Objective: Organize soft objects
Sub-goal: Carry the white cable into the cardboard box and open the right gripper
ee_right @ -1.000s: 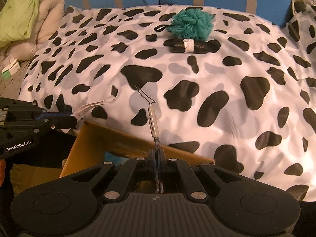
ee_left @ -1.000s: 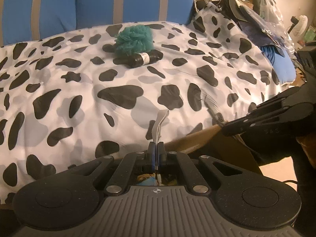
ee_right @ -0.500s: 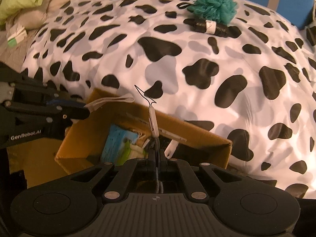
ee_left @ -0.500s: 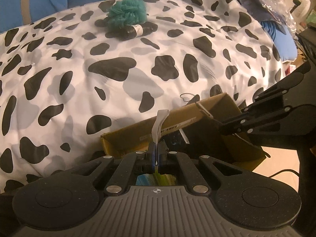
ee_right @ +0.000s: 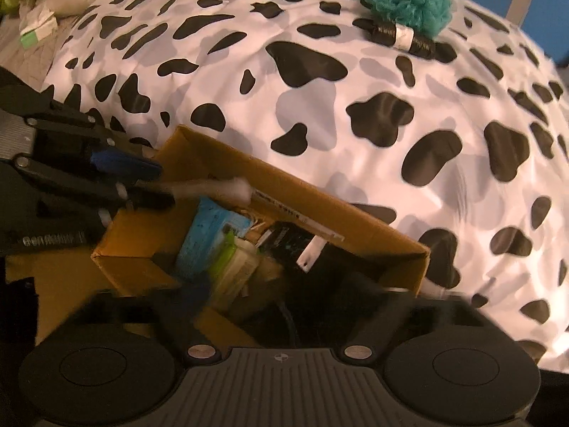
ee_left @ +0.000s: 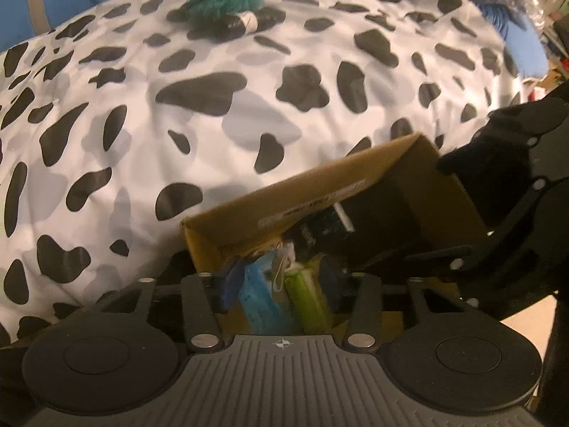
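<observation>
Both grippers are now lower over the cardboard box [ee_left: 373, 170] than a second ago, when each one pinched a thin strip above the bed. Their jaws are opening. The left gripper [ee_left: 281, 284] has its blue-padded fingers apart over the box, and the white strip [ee_right: 213, 186] hangs loose near its tip, seen from the right wrist; whether the pads touch it, I cannot tell. The right gripper [ee_right: 284, 306] is spread wide, its fingers blurred, with nothing pressed between them; a dark cord [ee_right: 290, 323] runs down into the box.

Inside the box lie a blue sponge [ee_right: 202, 238], a green and white piece [ee_right: 231, 263] and a dark packet [ee_right: 288, 242]. The teal pom-pom [ee_right: 412, 3] rests far up on the cow-print blanket [ee_right: 355, 71], touching a black roll with a white band [ee_right: 403, 37].
</observation>
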Demonstrator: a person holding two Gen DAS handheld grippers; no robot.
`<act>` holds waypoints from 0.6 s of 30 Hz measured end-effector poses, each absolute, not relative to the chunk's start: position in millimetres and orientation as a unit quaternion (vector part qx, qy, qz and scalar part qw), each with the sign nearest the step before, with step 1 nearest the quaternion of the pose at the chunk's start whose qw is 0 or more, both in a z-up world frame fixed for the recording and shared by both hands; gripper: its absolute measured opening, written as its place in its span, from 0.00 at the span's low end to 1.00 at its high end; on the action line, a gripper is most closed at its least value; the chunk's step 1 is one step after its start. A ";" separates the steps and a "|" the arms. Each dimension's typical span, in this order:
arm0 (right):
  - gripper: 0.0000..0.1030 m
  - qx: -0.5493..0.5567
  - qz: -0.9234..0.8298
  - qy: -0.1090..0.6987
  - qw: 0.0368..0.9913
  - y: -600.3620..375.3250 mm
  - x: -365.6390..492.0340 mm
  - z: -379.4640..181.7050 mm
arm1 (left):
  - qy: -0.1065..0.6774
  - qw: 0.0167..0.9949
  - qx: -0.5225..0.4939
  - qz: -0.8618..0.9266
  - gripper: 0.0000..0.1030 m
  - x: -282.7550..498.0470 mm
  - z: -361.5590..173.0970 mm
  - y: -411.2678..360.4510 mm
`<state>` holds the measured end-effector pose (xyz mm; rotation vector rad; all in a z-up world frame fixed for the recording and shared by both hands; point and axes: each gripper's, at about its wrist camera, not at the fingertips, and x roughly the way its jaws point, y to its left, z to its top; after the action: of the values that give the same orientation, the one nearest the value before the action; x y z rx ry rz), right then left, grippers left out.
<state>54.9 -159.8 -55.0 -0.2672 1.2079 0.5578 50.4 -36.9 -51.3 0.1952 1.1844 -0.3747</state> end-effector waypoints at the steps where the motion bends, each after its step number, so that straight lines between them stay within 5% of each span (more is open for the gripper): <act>1: 0.93 -0.125 0.257 0.560 0.777 -159.8 55.3 -55.6 | 0.557 0.807 0.093 -0.173 0.46 50.6 -51.9 -36.9; 18: 0.97 -0.125 0.227 0.565 0.783 -167.6 60.7 -58.5 | 0.569 0.803 0.090 -0.150 0.47 55.4 -56.0 -34.5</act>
<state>60.7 -167.6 -58.5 -0.2698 1.2193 0.4906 55.4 -34.5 -56.0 0.1933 1.2197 -0.3204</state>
